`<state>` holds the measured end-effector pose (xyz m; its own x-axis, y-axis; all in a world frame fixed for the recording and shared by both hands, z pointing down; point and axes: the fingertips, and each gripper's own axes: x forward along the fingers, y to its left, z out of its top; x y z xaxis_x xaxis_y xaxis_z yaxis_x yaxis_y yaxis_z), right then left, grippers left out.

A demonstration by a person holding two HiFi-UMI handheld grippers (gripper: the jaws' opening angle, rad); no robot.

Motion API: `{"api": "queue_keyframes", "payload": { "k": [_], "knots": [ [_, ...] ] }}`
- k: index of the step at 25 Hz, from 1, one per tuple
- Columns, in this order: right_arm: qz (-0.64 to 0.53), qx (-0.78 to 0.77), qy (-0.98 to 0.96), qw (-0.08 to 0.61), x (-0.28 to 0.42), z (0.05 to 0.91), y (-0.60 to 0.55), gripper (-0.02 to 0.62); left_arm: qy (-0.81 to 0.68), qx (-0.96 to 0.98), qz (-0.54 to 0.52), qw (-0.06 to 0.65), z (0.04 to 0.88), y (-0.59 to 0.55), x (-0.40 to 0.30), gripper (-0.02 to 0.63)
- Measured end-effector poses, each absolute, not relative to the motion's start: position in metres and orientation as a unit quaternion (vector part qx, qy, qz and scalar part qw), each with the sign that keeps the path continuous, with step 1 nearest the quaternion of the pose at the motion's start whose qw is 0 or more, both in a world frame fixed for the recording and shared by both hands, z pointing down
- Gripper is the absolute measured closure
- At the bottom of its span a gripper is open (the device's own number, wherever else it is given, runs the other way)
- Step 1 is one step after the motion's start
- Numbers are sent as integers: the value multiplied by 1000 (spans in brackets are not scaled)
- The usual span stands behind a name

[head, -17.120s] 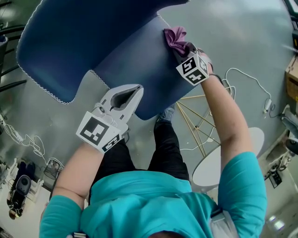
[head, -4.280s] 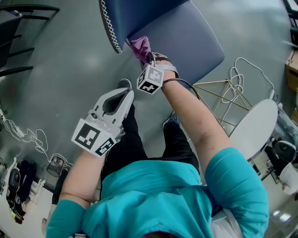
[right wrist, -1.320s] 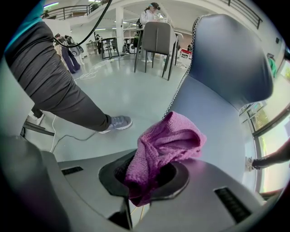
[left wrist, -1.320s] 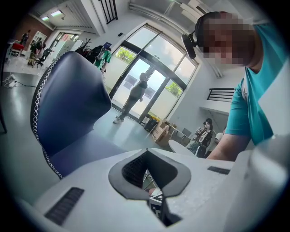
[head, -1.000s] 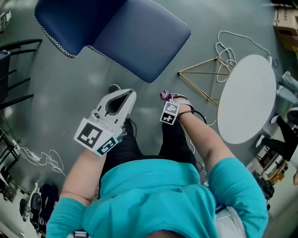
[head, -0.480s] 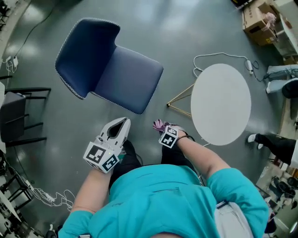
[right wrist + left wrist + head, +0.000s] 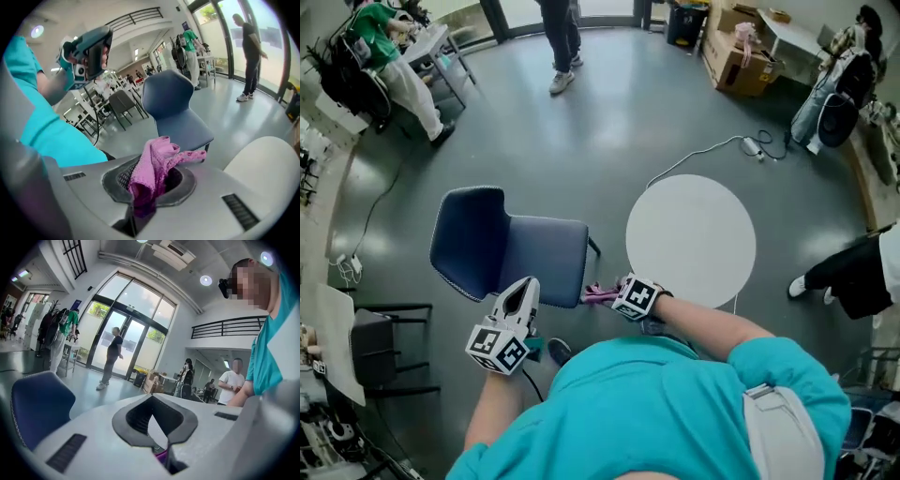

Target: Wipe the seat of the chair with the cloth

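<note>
Obs. 1: Your right tongs (image 7: 612,294) pinch the purple cloth (image 7: 596,292) by its middle, with the loose ends flopping forward. Your left tongs (image 7: 525,285) are pressed together at the tips and grip nothing I can name (a purple speck shows low in the slit; can't tell what it is).

Obs. 2: Noted. The cloth is off the seat (image 7: 546,261). It hangs just beside the seat's front corner and, by my reading, above it. From your right tongs the seat lies to your left and slightly ahead. Its long axis runs from that front edge across to the backrest (image 7: 469,239).

Obs. 1: Both tongs hang near the seat, but only your right carries the cloth. Lower it and sweep leftward along that axis. The round white tabletop (image 7: 692,239) sits apart on your right.
</note>
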<state>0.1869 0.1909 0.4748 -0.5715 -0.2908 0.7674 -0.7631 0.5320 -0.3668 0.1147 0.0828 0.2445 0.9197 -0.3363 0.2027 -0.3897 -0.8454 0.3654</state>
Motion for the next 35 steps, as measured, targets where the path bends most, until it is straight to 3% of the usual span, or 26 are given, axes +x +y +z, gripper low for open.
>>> {"api": "queue_keyframes", "payload": {
  "k": [13, 24, 29, 35],
  "knots": [
    [339, 456, -806, 165, 345, 279, 213, 545, -105, 978, 2, 181, 133, 108, 226, 602],
    [321, 602, -731, -33, 348, 211, 166, 545, -19, 988, 6, 154, 104, 15, 199, 602],
    [253, 641, -720, -84, 367, 149, 169, 546, 1, 989, -9, 149, 91, 7, 207, 602],
    [193, 663, -721, -56, 408, 94, 198, 549, 10, 987, -30, 155, 66, 36, 245, 602]
  ]
}}
